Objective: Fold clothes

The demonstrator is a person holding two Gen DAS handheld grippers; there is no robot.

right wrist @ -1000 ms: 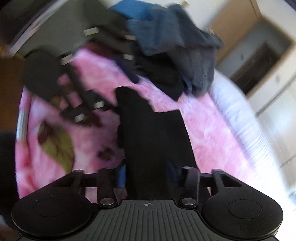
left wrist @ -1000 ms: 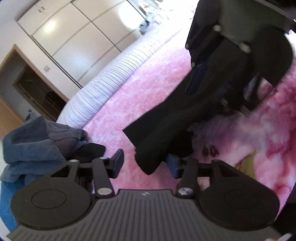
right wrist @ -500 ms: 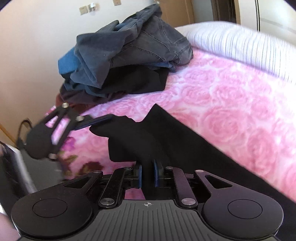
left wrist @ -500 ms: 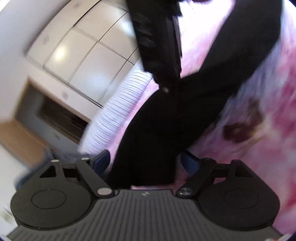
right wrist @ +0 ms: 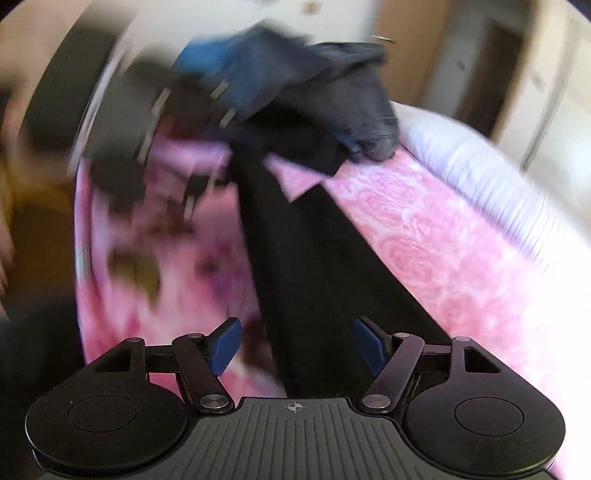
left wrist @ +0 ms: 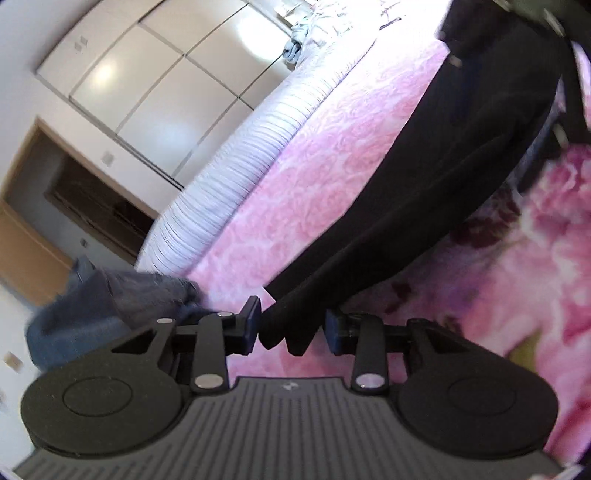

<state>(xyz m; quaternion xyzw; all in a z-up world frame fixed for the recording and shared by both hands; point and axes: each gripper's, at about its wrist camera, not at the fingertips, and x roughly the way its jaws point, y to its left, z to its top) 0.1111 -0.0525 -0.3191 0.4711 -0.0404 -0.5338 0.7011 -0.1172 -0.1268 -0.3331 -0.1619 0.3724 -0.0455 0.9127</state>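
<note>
Black garment [left wrist: 436, 192]: a long dark piece of clothing — trousers, by the look of its two narrow ends — stretched flat across the bed, running between the two grippers.
Garment in the right wrist view [right wrist: 317, 280]: it runs away from the camera as a long strip toward the clothes pile, a small wedge of pink showing between its two far ends.
Left gripper [left wrist: 291, 326]: jaws partly apart and just been closing; the near end of the garment lies between the blue pads, close to the left pad, with a clear gap to the right one. No grip shows.
Right gripper [right wrist: 297, 349]: jaws wide and just been opening; the garment passes between them, and neither blue pad presses on it.
Right gripper seen from the left wrist [left wrist: 517, 22]: a dark blurred shape at the garment's far end; its state cannot be read there.
Left gripper seen from the right wrist [right wrist: 192, 192]: heavily blurred, at the garment's far end.
Bedspread [left wrist: 332, 166]: pink, rose-patterned, under the garment; larger dark pink flowers on the side nearer the person.
Clothes pile [right wrist: 295, 88]: blue and grey denim — heaped at the end of the bed, past the garment.
Striped edge [left wrist: 236, 173]: white ribbed bedding along the far side of the pink cover.
Wardrobe [left wrist: 147, 74]: pale panelled doors behind the bed.
</note>
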